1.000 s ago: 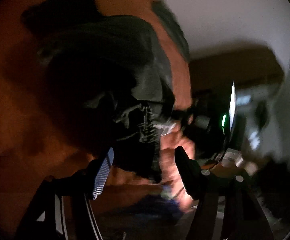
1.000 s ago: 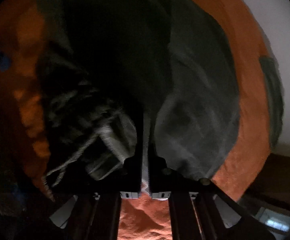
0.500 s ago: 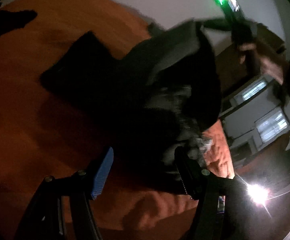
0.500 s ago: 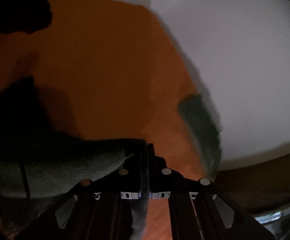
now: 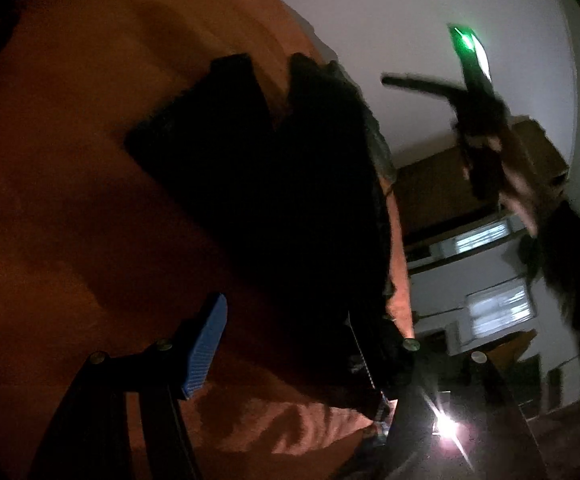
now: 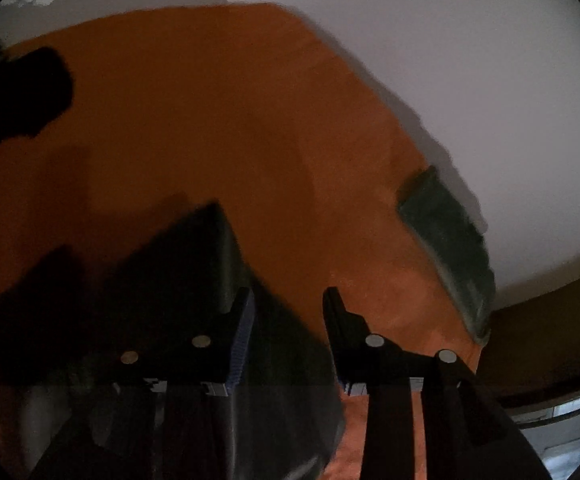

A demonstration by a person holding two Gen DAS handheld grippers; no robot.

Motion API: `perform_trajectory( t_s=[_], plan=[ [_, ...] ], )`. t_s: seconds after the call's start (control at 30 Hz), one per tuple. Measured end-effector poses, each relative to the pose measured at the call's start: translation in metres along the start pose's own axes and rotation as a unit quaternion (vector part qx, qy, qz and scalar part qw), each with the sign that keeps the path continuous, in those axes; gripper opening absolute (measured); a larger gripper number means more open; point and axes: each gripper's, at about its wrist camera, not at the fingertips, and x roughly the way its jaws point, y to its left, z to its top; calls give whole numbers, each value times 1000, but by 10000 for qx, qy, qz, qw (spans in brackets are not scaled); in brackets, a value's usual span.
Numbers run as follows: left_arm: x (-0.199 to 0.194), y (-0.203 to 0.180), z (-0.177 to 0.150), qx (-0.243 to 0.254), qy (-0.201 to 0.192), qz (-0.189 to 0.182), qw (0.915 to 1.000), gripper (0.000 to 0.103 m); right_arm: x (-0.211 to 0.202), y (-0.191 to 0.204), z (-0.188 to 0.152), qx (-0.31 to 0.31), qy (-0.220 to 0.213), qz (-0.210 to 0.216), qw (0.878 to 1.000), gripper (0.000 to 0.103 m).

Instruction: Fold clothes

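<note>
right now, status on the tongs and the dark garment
Left tongs open, empty. Right tongs open, empty. Dark garment lying on orange bedspread. Nothing in the way.

The left gripper [image 5: 290,344] has black angular fingers held on by round silver screws, and one finger carries a ribbed blue pad [image 5: 205,346] while the other is dark with a toothed inner edge. The right gripper [image 6: 287,320] is built the same way, with black fingers, four silver screws across its arms, a blue ribbed strip along the inner face of one finger and small white fittings at the base (their detail is too dim to read). Seen from the left wrist camera, that right gripper carries a bright green light at its top, and the hand [image 5: 506,168] on it ends in a dark sleeve [image 5: 570,272].
</note>
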Motion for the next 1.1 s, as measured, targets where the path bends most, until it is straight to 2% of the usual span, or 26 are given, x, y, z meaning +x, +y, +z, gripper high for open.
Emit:
perform_trajectory(
  t_s=[0.1, 0.17, 0.27, 0.37, 0.43, 0.5, 0.53, 0.6, 0.7, 0.8, 0.83, 0.9, 0.97, 1.03, 1.07, 1.1],
  plan=[
    [-3, 1, 0, -74, -27, -144, 9999, 65, -12, -5, -59, 334, 290, 325, 9985, 62],
    [-7, -2, -6, -126, -33, -245, 9996, 65, -19, -4, -105, 542, 682, 425, 9953, 63],
    [-7, 0, -15, -435, 38, -531, 9976, 65, -1, -1, -160, 764, 1513, 699, 9830, 63],
    [-5, 5, -24, -743, 167, -700, 9946, 65, 21, 10, -205, 596, 2206, 753, 9706, 63],
    [-3, 8, -30, -948, 253, -812, 9919, 65, 27, 24, -222, 273, 2499, 554, 9663, 63],
    [-4, 9, -34, -1078, 302, -899, 9896, 65, 17, 48, -241, 133, 2568, 556, 9648, 63],
    [-6, 7, -34, -1042, 271, -895, 9902, 65, 17, 49, -242, 108, 2515, 661, 9655, 46],
    [-7, 6, -32, -1025, 215, -864, 9907, 65, 37, 44, -235, -47, 2574, 801, 9630, 2],
    [0, 9, -43, -1136, 243, -771, 9902, 65, 34, 29, -220, -89, 2187, 201, 9755, 0],
    [7, 7, -52, -1236, 279, -768, 9890, 65, 24, -28, -184, 442, 1654, -430, 9843, 0],
    [6, 6, -52, -1199, 282, -793, 9892, 65, 22, -49, -173, 619, 1536, -502, 9849, 0],
    [4, 3, -52, -1105, 282, -833, 9900, 65, 21, -71, -160, 955, 1462, -96, 9846, 0],
    [2, -2, -54, -968, 272, -839, 9914, 65, 25, -75, -159, 1313, 1479, 616, 9783, 13],
    [2, -3, -51, -953, 321, -873, 9911, 65, 34, -48, -170, 1068, 1650, 893, 9764, 81],
    [0, -3, -46, -994, 334, -892, 9905, 65, 40, -33, -177, 891, 1747, 990, 9756, 86],
    [0, -3, -46, -1045, 347, -918, 9897, 66, 45, -16, -183, 585, 1826, 1000, 9763, 86]
  ],
)
